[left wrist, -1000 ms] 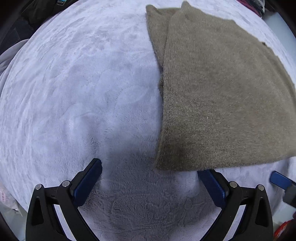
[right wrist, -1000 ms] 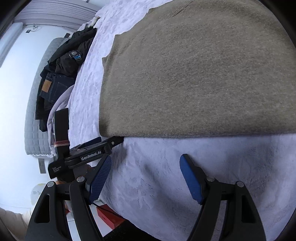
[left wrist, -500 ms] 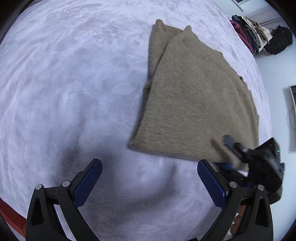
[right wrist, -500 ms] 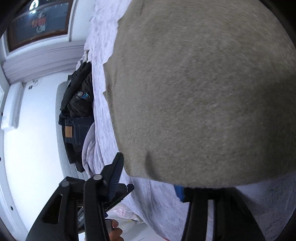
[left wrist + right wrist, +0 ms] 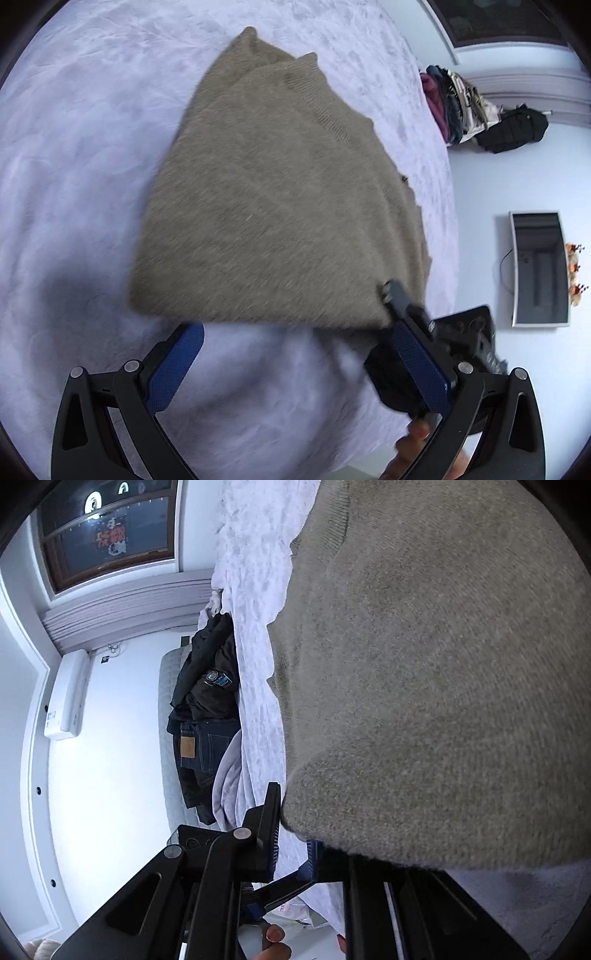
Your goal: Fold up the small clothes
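— So, where's the sweater (image 5: 280, 192)?
— Folded on the lilac bedspread (image 5: 74, 155). Right gripper (image 5: 295, 842) pinches its near corner; left gripper (image 5: 295, 362) gapes wide at its hem.

Little legible text. Dark framed window pane (image 5: 107, 535) high on the wall in the right wrist view carries red characters, mirrored/rotated, can't be read. Round badge on the black jacket (image 5: 216, 677) has markings, too small to read. Tan rectangular patch on the dark blue jeans (image 5: 187, 746): no legible print. Left wrist view: none.
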`<state>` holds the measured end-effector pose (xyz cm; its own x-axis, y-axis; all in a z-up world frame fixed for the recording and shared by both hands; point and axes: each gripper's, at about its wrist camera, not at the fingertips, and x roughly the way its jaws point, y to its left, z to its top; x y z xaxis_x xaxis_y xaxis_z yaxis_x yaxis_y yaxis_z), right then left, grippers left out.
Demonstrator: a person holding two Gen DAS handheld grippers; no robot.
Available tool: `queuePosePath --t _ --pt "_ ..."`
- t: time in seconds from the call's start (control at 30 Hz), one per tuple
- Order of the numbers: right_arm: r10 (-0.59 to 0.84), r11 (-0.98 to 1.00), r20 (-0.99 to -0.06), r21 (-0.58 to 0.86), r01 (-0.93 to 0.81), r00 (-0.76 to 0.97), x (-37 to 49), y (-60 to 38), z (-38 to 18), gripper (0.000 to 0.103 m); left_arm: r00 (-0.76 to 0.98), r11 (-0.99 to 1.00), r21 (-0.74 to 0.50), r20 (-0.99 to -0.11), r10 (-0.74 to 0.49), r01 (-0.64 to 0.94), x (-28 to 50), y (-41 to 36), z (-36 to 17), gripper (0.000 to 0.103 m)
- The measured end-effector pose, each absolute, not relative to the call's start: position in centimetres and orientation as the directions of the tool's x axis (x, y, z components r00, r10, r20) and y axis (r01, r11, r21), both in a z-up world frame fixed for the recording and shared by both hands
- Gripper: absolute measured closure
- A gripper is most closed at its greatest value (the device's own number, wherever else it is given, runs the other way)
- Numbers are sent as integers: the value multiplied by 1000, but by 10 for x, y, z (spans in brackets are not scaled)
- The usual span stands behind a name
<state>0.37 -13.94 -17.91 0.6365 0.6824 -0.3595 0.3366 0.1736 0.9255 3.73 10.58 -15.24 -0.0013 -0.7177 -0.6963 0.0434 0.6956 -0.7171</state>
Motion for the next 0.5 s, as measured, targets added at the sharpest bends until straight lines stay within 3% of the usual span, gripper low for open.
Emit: queuePosePath --t 0.2,0.33,0.37,0.43,0.5 --pt "692 169 -378 913 371 615 -11 -137 -189 89 56 683 -730 -683 -728 -12 56 96 -159 0" --pt "706 215 -414 898 383 574 -17 -133 -194 90 116 753 -658 -748 -653 -9 72 83 -160 3" --pt "710 226 -423 894 387 563 -18 -131 -195 90 130 781 -624 -774 -620 8 75 77 -159 10" --pt "715 240 -435 888 392 548 -19 -130 -197 90 166 846 -529 -830 -532 69 79 67 -155 34" --pt "720 253 -444 884 394 534 -21 -130 -197 89 190 894 -428 -874 -447 133 82 56 -152 66"
